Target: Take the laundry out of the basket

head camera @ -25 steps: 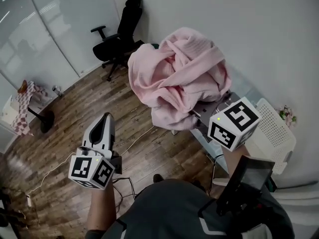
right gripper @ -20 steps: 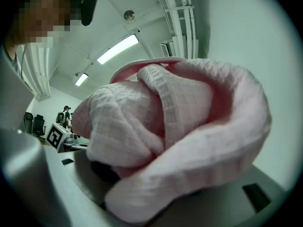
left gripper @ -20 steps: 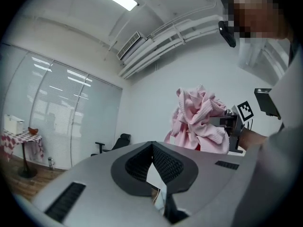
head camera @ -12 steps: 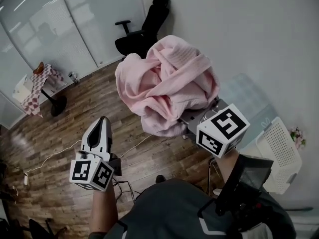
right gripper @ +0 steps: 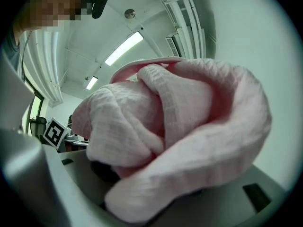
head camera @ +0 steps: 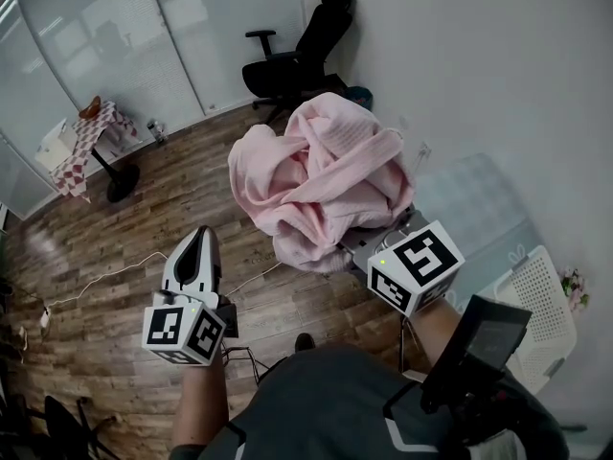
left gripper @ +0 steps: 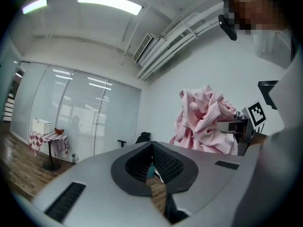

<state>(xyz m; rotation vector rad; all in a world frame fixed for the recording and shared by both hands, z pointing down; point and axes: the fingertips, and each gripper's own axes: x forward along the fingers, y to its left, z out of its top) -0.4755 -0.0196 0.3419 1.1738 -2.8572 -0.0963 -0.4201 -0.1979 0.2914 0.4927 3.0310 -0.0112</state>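
Wood-plank floor (head camera: 115,257) stretched across a room closed off by a glazed partition (head camera: 105,36) and a plain white wall. Above that floor hung the pink laundry (head camera: 321,175), a bulky, knotted bundle of waffle-textured cloth. It was clear of the white perforated basket (head camera: 536,300), which sat well apart at the lower right. The right claw (head camera: 375,241) was clamped on the underside of the bundle, its jaws buried in folds that filled the right gripper view. The left claw (head camera: 199,247) pointed level to the left of the bundle and apart from it, jaws together with nothing between them. A black office chair (head camera: 302,60) stood beyond the laundry near the wall. A small table with a checked cloth (head camera: 91,132) stood by the partition.
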